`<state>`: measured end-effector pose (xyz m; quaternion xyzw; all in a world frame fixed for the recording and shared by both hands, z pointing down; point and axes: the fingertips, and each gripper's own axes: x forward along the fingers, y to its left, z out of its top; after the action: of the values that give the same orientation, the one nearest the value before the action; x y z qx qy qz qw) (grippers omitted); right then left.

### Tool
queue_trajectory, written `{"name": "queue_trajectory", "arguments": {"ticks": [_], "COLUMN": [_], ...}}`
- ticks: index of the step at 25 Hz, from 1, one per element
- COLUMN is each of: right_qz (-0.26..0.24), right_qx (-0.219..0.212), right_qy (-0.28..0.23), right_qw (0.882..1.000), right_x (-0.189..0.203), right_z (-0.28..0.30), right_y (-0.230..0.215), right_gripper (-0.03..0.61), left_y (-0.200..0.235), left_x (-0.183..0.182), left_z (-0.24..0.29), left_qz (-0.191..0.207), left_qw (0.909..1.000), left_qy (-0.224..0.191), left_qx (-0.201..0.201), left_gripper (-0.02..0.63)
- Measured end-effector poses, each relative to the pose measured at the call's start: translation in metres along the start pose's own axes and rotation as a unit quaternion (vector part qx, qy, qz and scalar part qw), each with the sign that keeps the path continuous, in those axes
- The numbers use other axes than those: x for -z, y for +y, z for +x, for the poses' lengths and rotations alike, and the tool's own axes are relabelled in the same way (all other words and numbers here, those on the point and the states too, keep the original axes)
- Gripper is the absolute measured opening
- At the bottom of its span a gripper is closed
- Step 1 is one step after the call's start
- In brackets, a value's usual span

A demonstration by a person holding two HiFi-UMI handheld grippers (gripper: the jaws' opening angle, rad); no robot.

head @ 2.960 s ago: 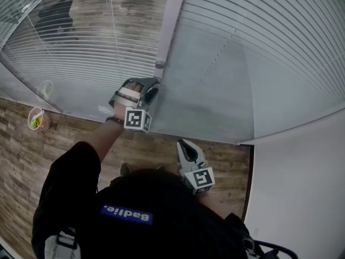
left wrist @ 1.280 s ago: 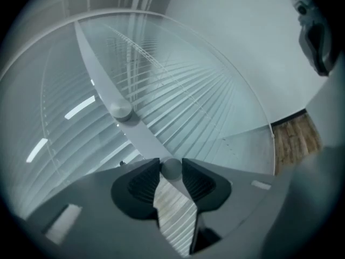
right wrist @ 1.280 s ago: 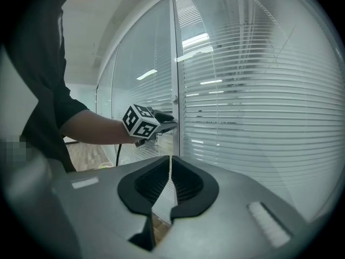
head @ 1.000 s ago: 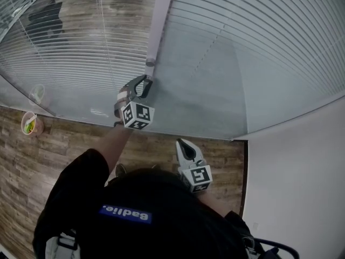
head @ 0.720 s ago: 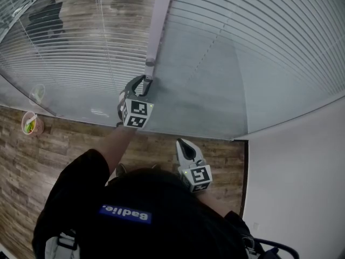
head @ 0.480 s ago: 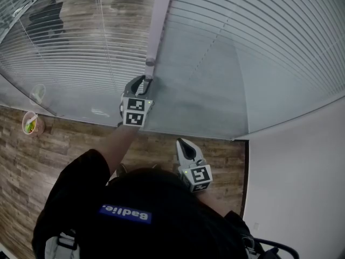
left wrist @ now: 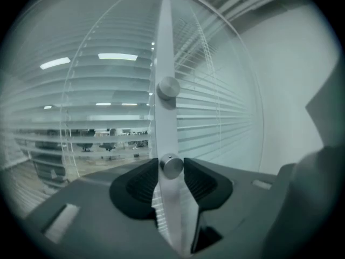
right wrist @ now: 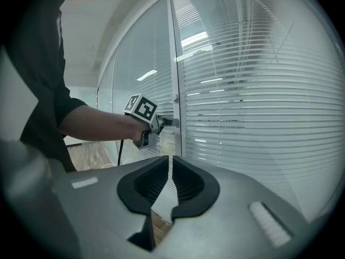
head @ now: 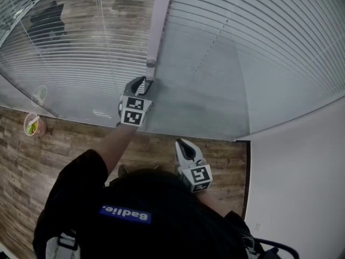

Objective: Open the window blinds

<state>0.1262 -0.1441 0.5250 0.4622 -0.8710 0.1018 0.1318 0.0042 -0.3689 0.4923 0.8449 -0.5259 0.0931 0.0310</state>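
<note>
Slatted blinds [head: 259, 42] hang behind glass on both sides of a pale upright frame post [head: 161, 15]. The post carries two round metal knobs: an upper knob [left wrist: 168, 88] and a lower knob [left wrist: 171, 166]. My left gripper [left wrist: 171, 169] reaches up to the post [head: 141, 82] with the lower knob between its pads. The pads lie against the knob's sides, though the jaws have just been opening a little. My right gripper [head: 185, 146] hangs lower, close to my body, and is shut on nothing [right wrist: 170, 171]. It faces the glass.
The left-hand blinds [head: 64, 42] let an office floor show through their slats. A small cup [head: 33, 125] stands on the wooden floor at the left. A white wall [head: 302, 188] closes the right side. The glass is directly in front of me.
The left gripper has rolled about its own axis while staying on the lower knob, so its marker cube now faces squarely up. The right gripper has not moved.
</note>
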Motion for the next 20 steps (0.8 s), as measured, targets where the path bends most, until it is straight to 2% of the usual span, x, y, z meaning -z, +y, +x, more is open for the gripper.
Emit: {"name": "queue_trajectory", "arguments": {"ticks": [2,3,5,8,10,12,15,17,18,20], "right_qz": [0.003,0.005,0.009,0.013,0.014,0.015,0.018,0.017,0.016,0.017], "right_qx": [-0.002,-0.003,-0.005,-0.006,-0.005,-0.005,-0.004,-0.002,0.0,0.003], "right_qy": [-0.004,-0.005,-0.004,-0.003,-0.004,-0.002,0.002,0.003,0.003,0.003], "right_qw": [1.0,1.0,1.0,1.0,1.0,1.0,1.0,1.0,1.0,1.0], "right_x": [-0.001,0.0,0.002,0.003,0.002,0.003,0.004,0.004,0.004,0.005], "right_z": [0.0,0.0,0.001,0.002,0.003,0.004,0.005,0.006,0.006,0.006], "right_y": [0.001,0.001,0.002,0.003,0.003,0.004,0.004,0.004,0.004,0.003], "right_gripper": [0.025,0.025,0.025,0.025,0.025,0.025,0.025,0.025,0.025,0.025], "left_y": [0.002,0.003,0.002,-0.003,-0.005,-0.008,-0.016,-0.021,-0.022,-0.023], "left_x": [0.003,0.004,0.002,0.001,0.005,0.007,0.007,0.01,0.012,0.015], "left_z": [-0.001,-0.002,-0.005,-0.008,-0.008,-0.007,-0.008,-0.007,-0.007,-0.006], "left_qz": [0.076,0.124,0.23,0.374,0.461,0.539,0.616,0.648,0.659,0.67], "left_qw": [0.9971,0.9923,0.9732,0.9275,0.8874,0.8424,0.788,0.761,0.7522,0.7424], "left_qy": [0.005,0.007,0.002,-0.001,0.008,0.011,0.005,0.006,0.008,0.011], "left_qx": [0.002,0.002,0.001,0.004,0.007,0.008,0.011,0.018,0.02,0.019], "left_gripper": [0.211,0.211,0.225,0.225,0.225,0.225,0.221,0.205,0.199,0.186]}}
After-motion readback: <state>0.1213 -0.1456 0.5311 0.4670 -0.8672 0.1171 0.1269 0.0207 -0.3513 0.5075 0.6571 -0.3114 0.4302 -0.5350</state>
